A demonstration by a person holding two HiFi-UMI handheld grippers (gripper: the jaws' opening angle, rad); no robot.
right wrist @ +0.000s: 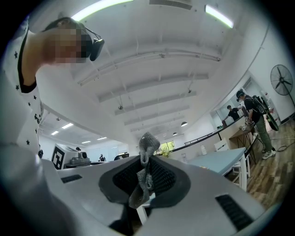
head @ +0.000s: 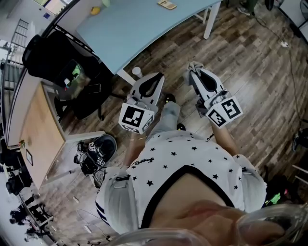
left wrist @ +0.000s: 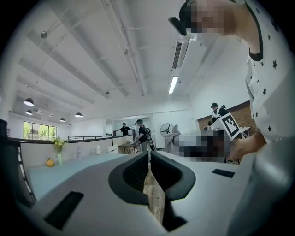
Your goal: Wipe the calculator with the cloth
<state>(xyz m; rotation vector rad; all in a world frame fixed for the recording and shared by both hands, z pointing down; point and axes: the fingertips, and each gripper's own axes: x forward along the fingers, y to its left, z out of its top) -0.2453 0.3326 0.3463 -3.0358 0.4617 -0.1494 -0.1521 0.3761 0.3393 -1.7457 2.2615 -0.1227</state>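
I stand a step back from the light blue table [head: 144,29], holding both grippers up in front of my chest. My right gripper [head: 195,72] is shut on a grey knitted cloth [head: 194,65]. In the right gripper view, a fold of the cloth [right wrist: 148,145] sticks up past the tips of my right gripper [right wrist: 146,159] and another hangs below. My left gripper [head: 159,77] is shut with nothing in it; in its own view the left gripper [left wrist: 149,154] shows its jaws meeting at the tip. A small flat tan object, possibly the calculator [head: 166,4], lies at the table's far edge.
A black office chair [head: 62,72] stands left of the table, beside a wooden cabinet [head: 41,125]. Black gear [head: 96,153] lies on the wood floor by my left foot. A white cup [head: 137,72] sits near the table corner. A yellow object [head: 95,9] rests on the table.
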